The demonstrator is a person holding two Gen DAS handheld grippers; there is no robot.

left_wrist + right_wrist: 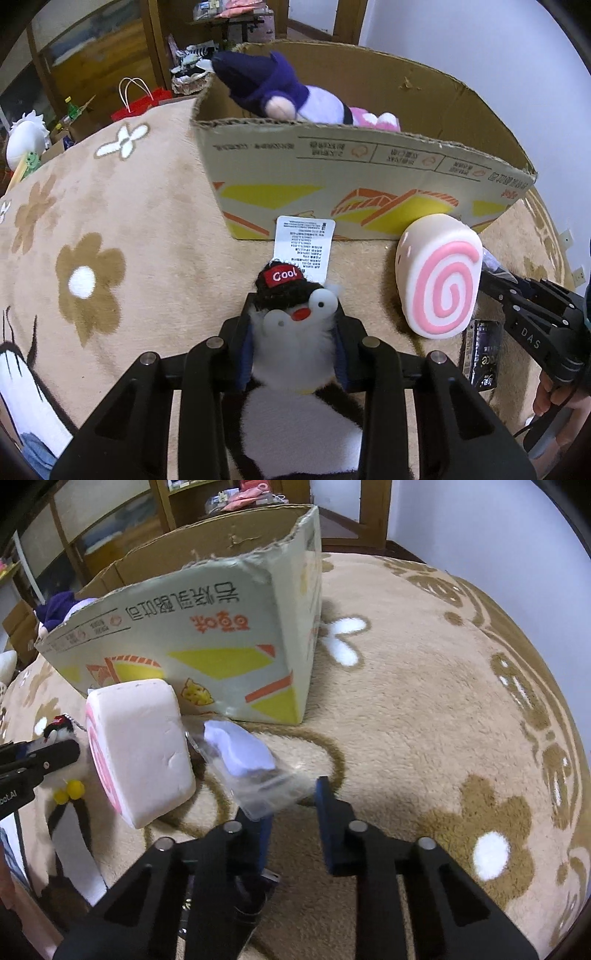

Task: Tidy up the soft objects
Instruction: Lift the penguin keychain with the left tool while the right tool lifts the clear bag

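My left gripper (295, 325) is shut on a black-and-white penguin plush (295, 332) with a red "Cool" cap and a white paper tag, held by the head. A pink-swirl roll cushion (439, 277) stands to its right, in front of the open cardboard box (332, 177). The box holds a purple plush (273, 92) and a pink plush (373, 120). My right gripper (291, 805) is open over the rug, its left finger by a clear plastic bag with a white item (243, 757). The cushion (140, 749) and the penguin (62, 738) are at its left.
A beige rug with brown flowers (443, 701) covers the floor. A dark packet (484, 354) lies under the right gripper. A red paper bag (136, 103), bottles and wooden furniture (92, 55) stand beyond the rug's far left edge.
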